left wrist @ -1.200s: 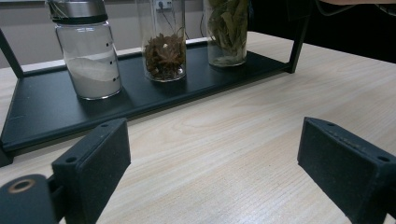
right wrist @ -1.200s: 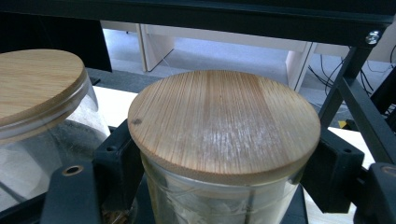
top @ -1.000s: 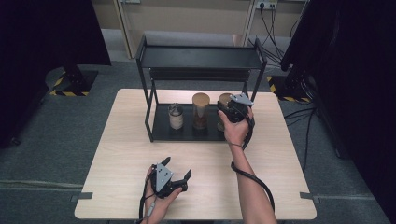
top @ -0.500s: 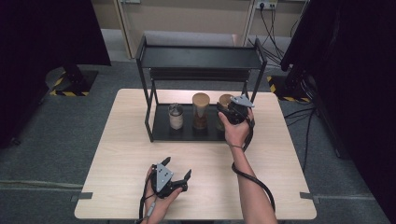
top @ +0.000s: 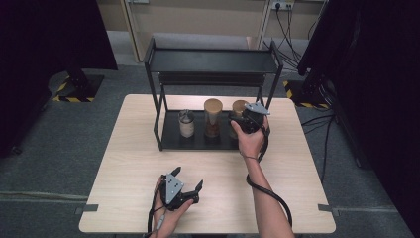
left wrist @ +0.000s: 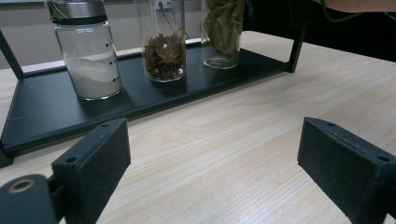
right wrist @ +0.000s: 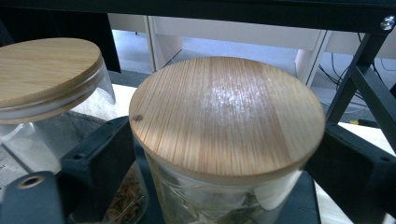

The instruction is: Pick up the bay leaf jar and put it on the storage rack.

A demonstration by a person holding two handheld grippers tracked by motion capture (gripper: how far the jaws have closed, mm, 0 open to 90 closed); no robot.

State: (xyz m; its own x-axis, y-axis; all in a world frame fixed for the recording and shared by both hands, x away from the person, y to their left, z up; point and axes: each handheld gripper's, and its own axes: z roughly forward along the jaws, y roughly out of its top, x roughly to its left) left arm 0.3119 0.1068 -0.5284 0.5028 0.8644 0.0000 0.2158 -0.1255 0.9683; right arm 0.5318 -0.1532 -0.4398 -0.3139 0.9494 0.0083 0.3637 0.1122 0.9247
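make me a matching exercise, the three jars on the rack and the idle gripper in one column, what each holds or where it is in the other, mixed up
Column one:
1. metal-lidded jar
2. middle jar
3. right-hand jar
4. left gripper

Column two:
a. dried leaves, bamboo lid, between the right gripper's jaws
b. open, low over the table's near edge
c. white powder
d. star anise

All three jars stand on the black rack's lower shelf.

Pairs: 1-c, 2-d, 3-a, 4-b
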